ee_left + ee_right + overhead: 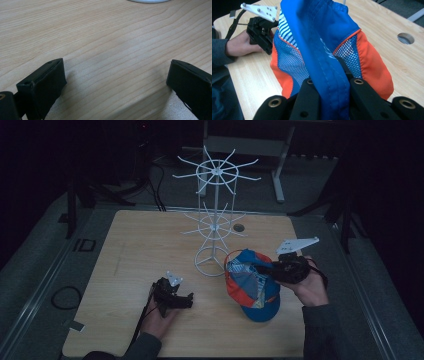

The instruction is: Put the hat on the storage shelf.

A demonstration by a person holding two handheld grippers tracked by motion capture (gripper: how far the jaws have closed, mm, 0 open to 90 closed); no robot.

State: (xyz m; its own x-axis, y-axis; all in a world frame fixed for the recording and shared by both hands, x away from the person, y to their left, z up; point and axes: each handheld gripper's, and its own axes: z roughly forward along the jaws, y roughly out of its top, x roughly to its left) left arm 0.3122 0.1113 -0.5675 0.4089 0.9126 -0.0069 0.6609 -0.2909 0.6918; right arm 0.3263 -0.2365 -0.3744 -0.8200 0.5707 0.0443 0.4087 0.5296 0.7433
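Note:
A blue and orange cap (252, 285) with white mesh panels hangs just above the wooden table (140, 245), right of centre. My right gripper (267, 268) is shut on the cap's blue fabric (329, 72), which is pinched between its two black jaws. A white wire display stand (214, 215) with spoked hooks rises behind the cap. My left gripper (187, 300) rests low at the front left, pointing right towards the cap. Its jaws stand wide apart over bare wood, with nothing between the fingertips (50, 80).
A round cable hole (238, 227) sits in the tabletop behind the stand. The stand's ring base (209, 261) lies close to the cap's left side. Dark floor, cables (65, 297) and a table leg (280, 175) surround the table.

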